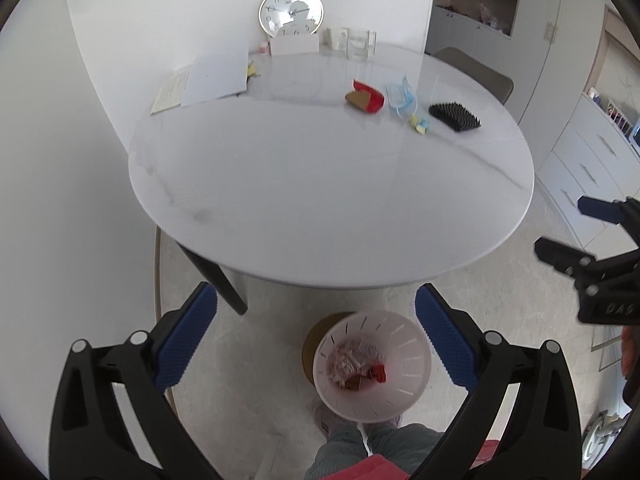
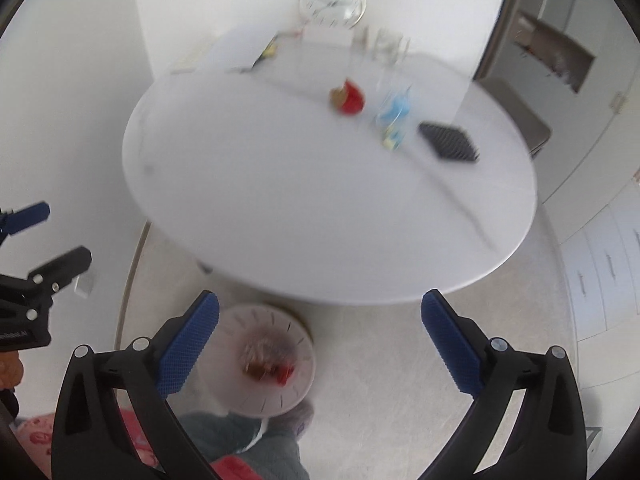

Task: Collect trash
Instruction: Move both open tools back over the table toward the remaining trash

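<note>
A white slotted waste bin (image 1: pixel 372 368) stands on the floor below the table's near edge, with crumpled wrappers and a red scrap inside; it also shows in the right wrist view (image 2: pixel 268 360). On the round white table (image 1: pixel 320 200) lie a red and brown wrapper (image 1: pixel 365 97), a blue face mask (image 1: pixel 402 96) and a small yellow-blue scrap (image 1: pixel 420 125). My left gripper (image 1: pixel 316 340) is open and empty above the bin. My right gripper (image 2: pixel 320 344) is open and empty, above the floor just right of the bin; it also shows at the left view's right edge (image 1: pixel 568 228).
A black spiked mat (image 1: pixel 454 116) lies at the table's right. Papers (image 1: pixel 208 76), a clock (image 1: pixel 291 12) and glass cups (image 1: pixel 358 42) sit at the back. A grey chair (image 1: pixel 480 72) and cabinets (image 1: pixel 592 152) stand to the right. The person's feet are next to the bin.
</note>
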Motion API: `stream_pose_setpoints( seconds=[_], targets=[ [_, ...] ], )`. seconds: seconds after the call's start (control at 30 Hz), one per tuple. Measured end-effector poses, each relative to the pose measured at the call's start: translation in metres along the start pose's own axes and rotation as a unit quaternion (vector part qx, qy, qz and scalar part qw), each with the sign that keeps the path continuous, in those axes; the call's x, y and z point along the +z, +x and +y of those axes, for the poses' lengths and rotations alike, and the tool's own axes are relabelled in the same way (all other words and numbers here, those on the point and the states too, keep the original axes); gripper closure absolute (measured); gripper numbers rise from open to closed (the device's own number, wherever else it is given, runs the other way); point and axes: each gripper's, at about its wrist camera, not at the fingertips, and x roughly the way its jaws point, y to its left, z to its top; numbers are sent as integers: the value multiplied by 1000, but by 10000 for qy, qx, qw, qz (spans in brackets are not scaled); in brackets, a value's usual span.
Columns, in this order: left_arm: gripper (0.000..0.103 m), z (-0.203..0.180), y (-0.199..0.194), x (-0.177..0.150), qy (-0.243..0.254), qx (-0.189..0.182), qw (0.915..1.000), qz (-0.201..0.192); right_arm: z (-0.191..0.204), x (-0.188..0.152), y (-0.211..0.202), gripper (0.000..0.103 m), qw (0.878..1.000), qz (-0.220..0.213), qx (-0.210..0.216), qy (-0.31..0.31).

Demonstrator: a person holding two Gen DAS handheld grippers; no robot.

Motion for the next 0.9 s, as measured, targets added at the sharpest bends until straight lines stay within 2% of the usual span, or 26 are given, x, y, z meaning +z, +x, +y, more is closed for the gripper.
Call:
stream_pose_setpoints(
  seconds=[0.2,0.57,0.77,0.9],
  targets=[
    [8,8,2,23,181,-123,9996,-150,-11,21,-7,3,9991,-225,-242,256],
    [8,-7,29,64,273,-161,9994,-112,-33,50,12,3,9985,-263,-260,404],
    [8,-28,63,100,76,-62,10000,9,-66,76,48,3,9995,-149,-114,258],
    [8,-51,99,140,-190,95,9997,156,-103,106,88,3,9999,-2,130,86]
  ],
)
